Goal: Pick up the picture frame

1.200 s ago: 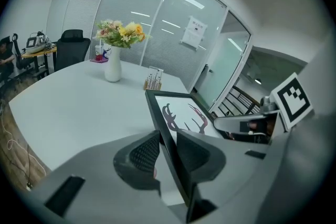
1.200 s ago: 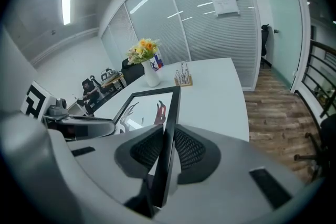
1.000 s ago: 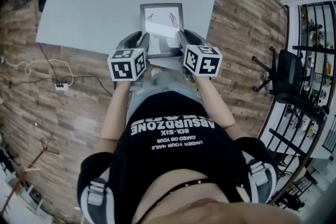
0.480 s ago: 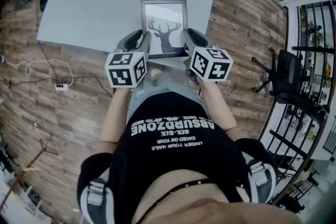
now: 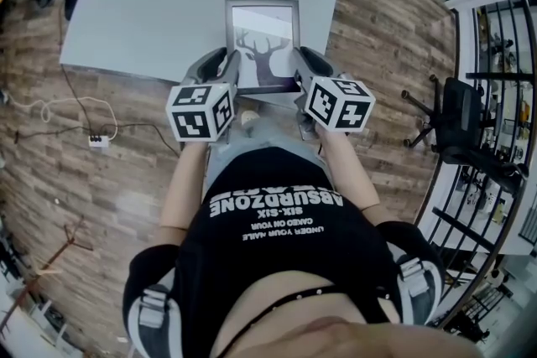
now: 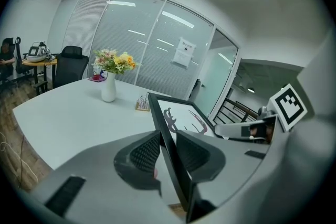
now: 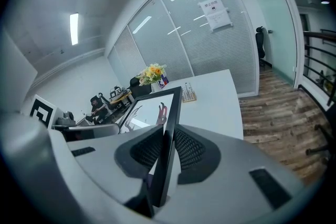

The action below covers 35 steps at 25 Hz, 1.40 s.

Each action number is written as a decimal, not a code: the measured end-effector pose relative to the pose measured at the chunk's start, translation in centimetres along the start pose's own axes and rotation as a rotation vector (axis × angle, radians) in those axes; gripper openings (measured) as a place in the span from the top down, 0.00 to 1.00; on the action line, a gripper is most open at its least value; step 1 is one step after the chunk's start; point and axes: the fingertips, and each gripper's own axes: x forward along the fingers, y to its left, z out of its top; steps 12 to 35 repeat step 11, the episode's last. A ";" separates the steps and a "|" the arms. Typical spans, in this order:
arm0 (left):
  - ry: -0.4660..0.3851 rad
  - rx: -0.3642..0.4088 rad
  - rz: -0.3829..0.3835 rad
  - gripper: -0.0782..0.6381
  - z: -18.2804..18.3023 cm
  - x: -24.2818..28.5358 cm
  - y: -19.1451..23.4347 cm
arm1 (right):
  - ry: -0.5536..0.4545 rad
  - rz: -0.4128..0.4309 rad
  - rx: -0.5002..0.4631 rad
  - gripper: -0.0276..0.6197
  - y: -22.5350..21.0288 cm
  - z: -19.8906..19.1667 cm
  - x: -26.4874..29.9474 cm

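Observation:
The picture frame (image 5: 263,42), black-edged with a deer print, is held over the near edge of the white table (image 5: 143,4). My left gripper (image 5: 228,70) is shut on its left edge and my right gripper (image 5: 299,67) on its right edge. In the left gripper view the frame's black rim (image 6: 167,134) runs between the pads of the left gripper (image 6: 167,150). In the right gripper view the rim (image 7: 172,113) stands clamped in the right gripper (image 7: 167,147). Whether the frame's far end touches the table I cannot tell.
A white vase with flowers (image 6: 109,86) and a small wooden holder (image 6: 142,104) stand at the table's far side. Cables and a power strip (image 5: 96,138) lie on the wood floor to the left. A black chair (image 5: 461,121) and a railing are to the right.
The frame has tipped up toward me, so the deer print now shows instead of glare. The right gripper's cube has shifted slightly right. Over the last half second almost nothing moved.

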 end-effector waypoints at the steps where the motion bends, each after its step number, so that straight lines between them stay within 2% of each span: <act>1: -0.003 0.001 0.001 0.74 0.0 -0.1 -0.1 | -0.002 0.001 0.000 0.83 0.0 0.0 -0.2; 35: -0.012 0.010 -0.001 0.74 -0.1 -1.0 -0.8 | -0.006 0.000 -0.001 0.83 0.3 -0.4 -1.2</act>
